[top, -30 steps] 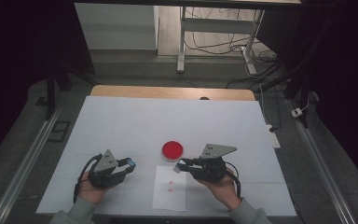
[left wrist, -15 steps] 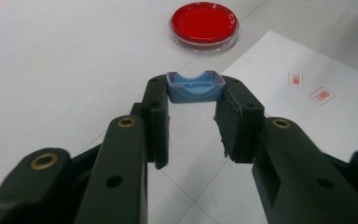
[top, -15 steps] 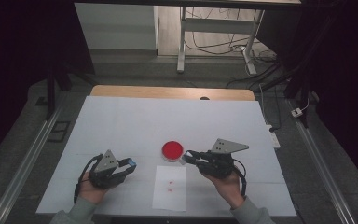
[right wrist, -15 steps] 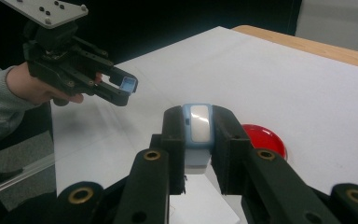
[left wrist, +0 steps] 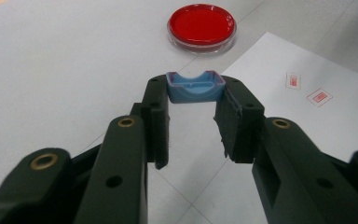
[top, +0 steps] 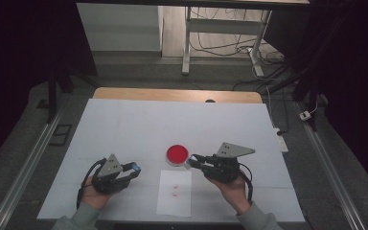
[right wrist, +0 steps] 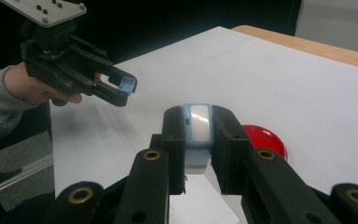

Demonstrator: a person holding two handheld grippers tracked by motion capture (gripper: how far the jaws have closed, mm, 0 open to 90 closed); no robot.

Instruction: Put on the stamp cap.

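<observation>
The left gripper (top: 133, 168), seen in the high view over the near left part of the white table (top: 139, 124), has its jaws closed on a small blue cap (left wrist: 195, 87); in the left gripper view that cap sits crosswise between the two fingertips (left wrist: 156, 100), its hollow side up, pinched at both ends. Beyond those tips and a little to their right lies a round petri dish (left wrist: 202, 24) filled with red medium, resting flat on the table and well clear of the jaws. To the right of the fingertips, just beside them, lies a white paper sheet (left wrist: 279, 70) bearing two small red-printed labels (left wrist: 318, 96). In the high view the sheet lies between the two hands, with the dish just beyond its far edge. The right gripper (top: 191, 161) points leftward toward the dish, its tips just beside the dish's rim; whether they touch it cannot be told. Its jaws are clamped on a small light-blue piece with a white face (right wrist: 198, 125), held upright between the fingertips (right wrist: 226, 135) in the right gripper view, with the red dish showing behind the right-hand finger.
</observation>
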